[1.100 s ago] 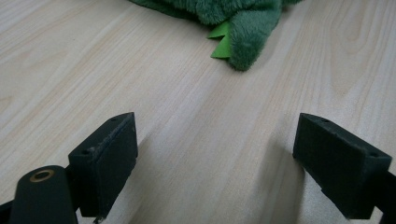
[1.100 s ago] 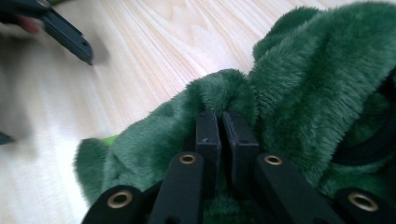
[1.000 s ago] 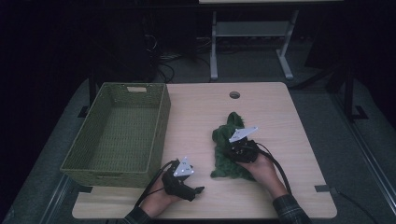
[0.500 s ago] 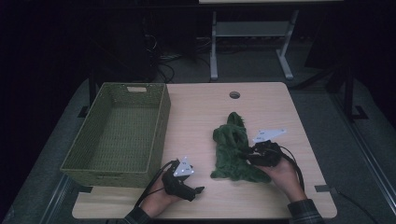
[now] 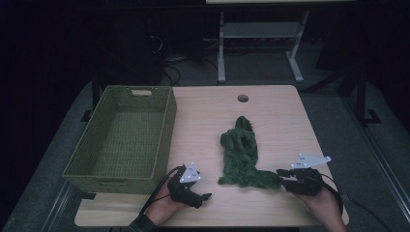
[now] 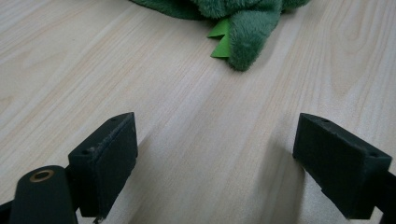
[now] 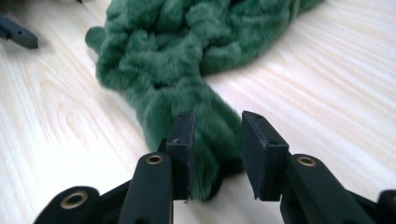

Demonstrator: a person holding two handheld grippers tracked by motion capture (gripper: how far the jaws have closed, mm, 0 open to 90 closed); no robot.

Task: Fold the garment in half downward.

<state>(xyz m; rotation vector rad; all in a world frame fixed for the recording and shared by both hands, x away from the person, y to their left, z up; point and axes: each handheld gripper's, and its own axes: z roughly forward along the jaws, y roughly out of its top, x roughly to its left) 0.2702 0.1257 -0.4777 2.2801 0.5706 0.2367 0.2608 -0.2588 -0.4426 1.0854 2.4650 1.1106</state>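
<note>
Right now the nearest thing to worry about is the right gripper, at the near right of the table, whose jaws straddle the trailing end of the green plush toy; they have just been opening, and in the right gripper view the fur sits between the pads with a gap showing on one side, so I judge the hold loose or already let go. If the hand draws away like this, the limb may slip out, or fur may snag on a pad edge and drag the toy toward the near edge. Further left, the left gripper rests low on the table with its jaws spread wide and nothing between them; a tip of the toy with a green felt piece lies ahead of it, well apart, so a grab from there would need a clear reach, and a short one would close on bare wood. Beyond both, the toy lies stretched along the middle of the table, right of the woven basket and apart from it; a lift by one thin end could let it swing and catch the basket's rim. Compared with a second ago, the right gripper has shifted from on top of the toy out to the right, the toy has been pulled longer toward it, and the left gripper has stayed put.
</note>
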